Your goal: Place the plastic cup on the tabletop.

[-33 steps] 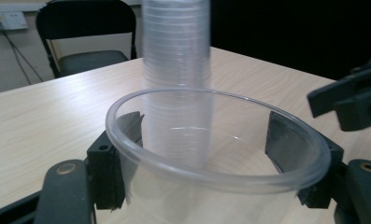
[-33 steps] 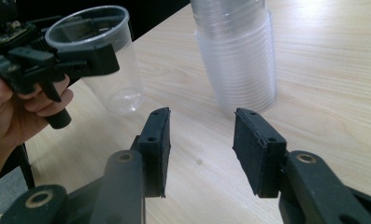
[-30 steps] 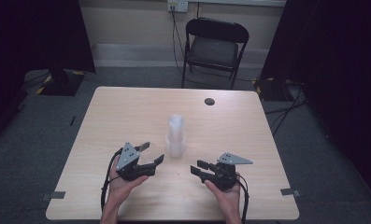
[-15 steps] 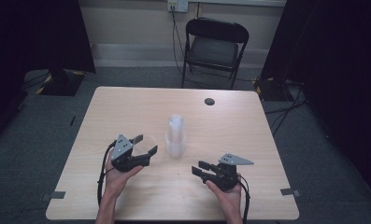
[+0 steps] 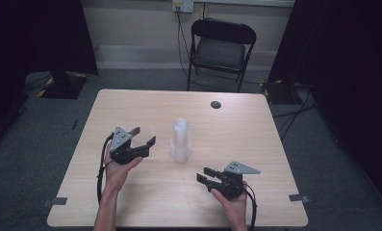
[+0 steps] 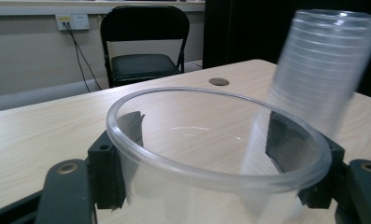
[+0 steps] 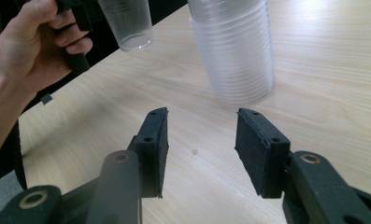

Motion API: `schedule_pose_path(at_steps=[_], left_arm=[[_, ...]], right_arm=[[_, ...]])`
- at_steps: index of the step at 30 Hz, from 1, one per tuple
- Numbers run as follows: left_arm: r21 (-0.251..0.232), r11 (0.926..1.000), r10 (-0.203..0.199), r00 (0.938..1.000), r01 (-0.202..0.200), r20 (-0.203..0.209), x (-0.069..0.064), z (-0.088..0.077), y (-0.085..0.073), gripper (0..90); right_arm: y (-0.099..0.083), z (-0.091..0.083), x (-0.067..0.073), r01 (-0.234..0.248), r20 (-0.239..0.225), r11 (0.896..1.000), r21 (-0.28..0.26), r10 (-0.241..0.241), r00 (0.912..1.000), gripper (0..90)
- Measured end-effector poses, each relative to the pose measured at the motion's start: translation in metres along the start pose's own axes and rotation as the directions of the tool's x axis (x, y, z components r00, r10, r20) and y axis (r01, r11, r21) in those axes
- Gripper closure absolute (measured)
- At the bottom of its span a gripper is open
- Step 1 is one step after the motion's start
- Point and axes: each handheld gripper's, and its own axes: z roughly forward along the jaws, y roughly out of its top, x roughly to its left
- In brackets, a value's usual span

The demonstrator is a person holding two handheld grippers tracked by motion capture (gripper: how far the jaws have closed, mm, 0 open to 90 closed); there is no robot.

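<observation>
A single clear plastic cup (image 6: pixel 197 186) sits upright between the jaws of my left gripper (image 6: pixel 206 135), which is shut on its sides just below the rim. In the high view my left gripper (image 5: pixel 144 135) hovers left of a tall stack of clear cups (image 5: pixel 181 139) standing mid-table. The stack (image 6: pixel 321 70) rises close on the right in the left gripper view. My right gripper (image 5: pixel 201 174) lies low near the front right, pointing toward the stack (image 7: pixel 234 51). Its jaws (image 7: pixel 202 140) have just been opening a little, with nothing between them. The held cup (image 7: pixel 127 23) shows beyond.
A small dark round disc (image 5: pixel 216 104) lies near the table's far edge. A black folding chair (image 5: pixel 221 45) stands behind the table (image 5: pixel 275 144). Grey tape marks (image 5: pixel 58 201) sit at the front corners. Bare wood lies between the stack and the right gripper.
My left gripper has moved away from the person and slightly left, carrying the cup. The right gripper has stayed in place.
</observation>
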Motion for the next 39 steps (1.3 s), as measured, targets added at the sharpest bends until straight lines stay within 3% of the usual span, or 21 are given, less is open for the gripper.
schedule_pose_path(at_steps=[3,7,12,16,19,24,39], left_arm=[[-0.008,0.9999,-0.015,0.9998,0.015,0.014,0.005,0.004,0.000,27.3],[0.009,0.9990,-0.043,0.9990,0.043,-0.011,0.012,0.014,-0.003,27.0],[0.037,0.9979,-0.052,0.9985,0.053,-0.014,0.018,0.022,-0.009,26.6],[0.042,0.9955,-0.084,0.9962,0.085,-0.020,0.024,0.031,-0.015,26.4],[0.042,0.9961,-0.076,0.9967,0.077,-0.027,0.026,0.035,-0.018,26.3],[0.067,0.9930,-0.096,0.9950,0.098,-0.029,0.030,0.038,-0.022,24.8],[0.101,0.9920,-0.071,0.9965,0.075,-0.043,0.032,0.045,-0.029,24.6]], right_arm=[[0.000,-0.001,0.001,0.002,0.006,1.000,0.001,-0.002,1.0000,54.1],[-0.003,-0.003,0.000,-0.005,0.003,1.000,-0.007,0.005,1.0000,54.1],[-0.004,-0.004,-0.001,-0.010,0.001,1.000,-0.008,0.010,0.9999,54.0],[-0.004,-0.003,-0.002,-0.011,-0.003,1.000,-0.008,0.011,0.9999,53.6],[-0.004,-0.002,-0.002,-0.009,-0.003,1.000,-0.006,0.009,0.9999,53.6],[-0.004,0.000,-0.001,-0.008,-0.004,1.000,0.004,0.008,1.0000,53.7],[-0.005,0.001,-0.002,-0.014,-0.006,1.000,0.006,0.014,0.9999,53.6]])
